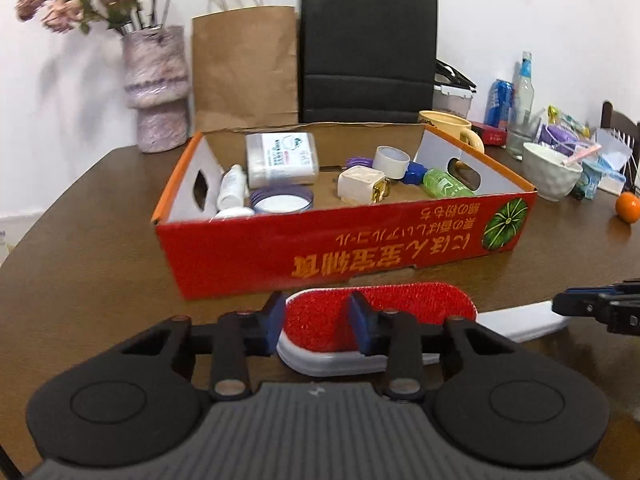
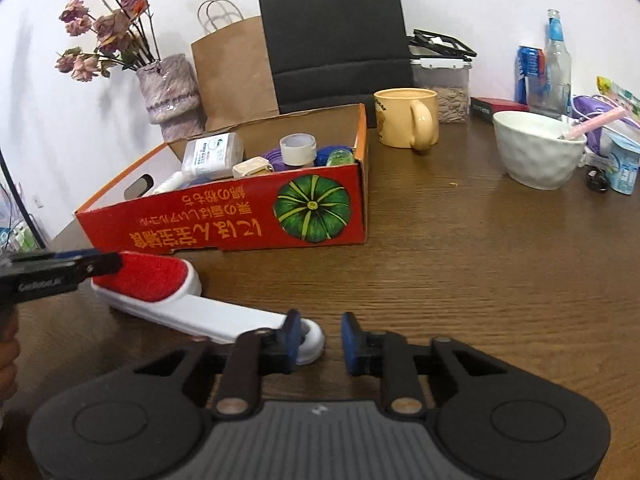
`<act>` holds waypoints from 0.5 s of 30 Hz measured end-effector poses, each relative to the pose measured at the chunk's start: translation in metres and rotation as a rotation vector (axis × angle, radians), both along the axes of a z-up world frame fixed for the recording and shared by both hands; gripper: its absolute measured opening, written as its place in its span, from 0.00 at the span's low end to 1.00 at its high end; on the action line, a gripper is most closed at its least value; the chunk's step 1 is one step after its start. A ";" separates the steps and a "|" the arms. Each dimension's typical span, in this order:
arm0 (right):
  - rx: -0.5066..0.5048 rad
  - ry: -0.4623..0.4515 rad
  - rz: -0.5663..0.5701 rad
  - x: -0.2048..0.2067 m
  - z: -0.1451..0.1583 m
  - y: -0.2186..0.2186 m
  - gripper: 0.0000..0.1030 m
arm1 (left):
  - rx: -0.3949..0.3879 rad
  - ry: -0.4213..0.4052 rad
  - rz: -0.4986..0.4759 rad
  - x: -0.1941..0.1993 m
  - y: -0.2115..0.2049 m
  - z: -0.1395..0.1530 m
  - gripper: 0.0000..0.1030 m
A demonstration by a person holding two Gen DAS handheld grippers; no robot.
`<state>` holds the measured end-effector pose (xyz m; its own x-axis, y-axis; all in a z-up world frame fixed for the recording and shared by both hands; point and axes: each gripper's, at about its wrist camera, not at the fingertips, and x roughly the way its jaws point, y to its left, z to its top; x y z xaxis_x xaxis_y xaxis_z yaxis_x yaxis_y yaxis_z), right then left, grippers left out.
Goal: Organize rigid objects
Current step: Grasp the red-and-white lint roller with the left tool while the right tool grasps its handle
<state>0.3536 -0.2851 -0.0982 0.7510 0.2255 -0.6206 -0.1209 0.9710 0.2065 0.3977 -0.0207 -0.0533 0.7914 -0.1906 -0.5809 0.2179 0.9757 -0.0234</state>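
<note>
A red-and-white lint brush [image 1: 412, 308] lies on the brown table in front of a red cardboard box [image 1: 340, 240]. My left gripper [image 1: 318, 322] has its blue pads on either side of the brush's red head. Whether it grips the head is unclear. In the right wrist view the brush [image 2: 192, 312] lies with its white handle end by my right gripper [image 2: 320, 340], which is open; its left fingertip touches the handle end. The box [image 2: 240, 224] holds several items: a white bottle, a plastic case, a tape roll [image 1: 391, 161], a green bottle.
A yellow mug [image 2: 406, 118], a white bowl [image 2: 538, 156], bottles, a can and packets crowd the right side. A vase of dried flowers [image 1: 156, 88], a brown paper bag [image 1: 244, 68] and a black bag [image 1: 366, 48] stand behind the box. An orange [image 1: 627, 207] lies at far right.
</note>
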 end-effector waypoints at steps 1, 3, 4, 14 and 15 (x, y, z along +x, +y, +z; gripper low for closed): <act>-0.008 -0.006 0.010 -0.001 0.000 0.002 0.12 | 0.000 -0.004 0.010 -0.006 0.001 0.000 0.30; -0.034 -0.018 0.015 -0.003 0.000 0.006 0.11 | -0.010 -0.006 0.035 -0.020 0.002 0.000 0.28; -0.039 -0.022 0.015 -0.004 0.001 0.007 0.10 | -0.005 -0.010 0.042 -0.029 0.001 0.000 0.27; -0.026 -0.057 0.063 -0.036 0.003 0.023 0.08 | -0.075 -0.003 0.005 -0.090 0.000 0.001 0.19; -0.033 -0.063 0.042 -0.034 0.002 0.022 0.08 | -0.107 -0.001 0.021 -0.087 0.009 0.009 0.41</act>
<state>0.3196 -0.2636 -0.0958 0.7788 0.2380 -0.5803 -0.1737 0.9709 0.1650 0.3112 -0.0114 -0.0446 0.7963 -0.2353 -0.5573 0.1978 0.9719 -0.1277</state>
